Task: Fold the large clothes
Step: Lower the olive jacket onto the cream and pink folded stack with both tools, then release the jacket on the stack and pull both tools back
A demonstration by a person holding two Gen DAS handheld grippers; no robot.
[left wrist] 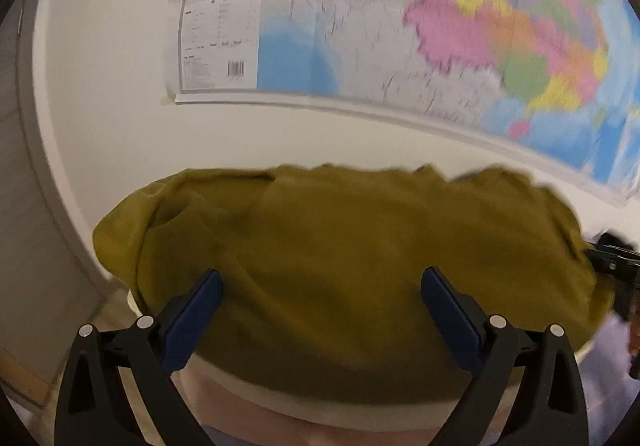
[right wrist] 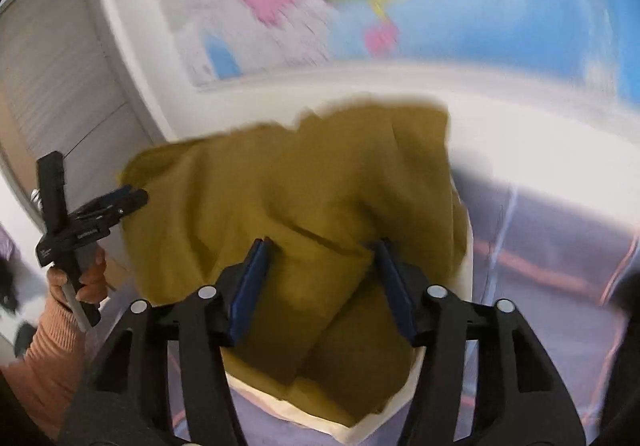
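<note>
We take the mustard-yellow cloth garment (left wrist: 352, 270) as our landmark; it lies bunched on a cream-edged surface (left wrist: 320, 412) whose full outline the garment and the lens edge hide from us. Left of the garment, in the right wrist view, a grey slatted door (right wrist: 60, 86) stands blurred, and a hand in an orange ribbed sleeve (right wrist: 80, 282) holds the left gripper (right wrist: 134, 198) at the garment's left edge. In its own view the left gripper (left wrist: 322, 278) is spread wide above the garment, gripping nothing. The right gripper (right wrist: 322, 246) hovers half-spread over the garment's folds; we cannot tell whether its blue pads (right wrist: 250, 286) touch the cloth, but they pinch nothing. Behind the garment hangs a large coloured wall map (left wrist: 400, 26) on a white wall (left wrist: 120, 126), smeared by motion. Right of the garment, only the right wrist view shows a lilac patterned cover (right wrist: 540, 266), too blurred to identify.
</note>
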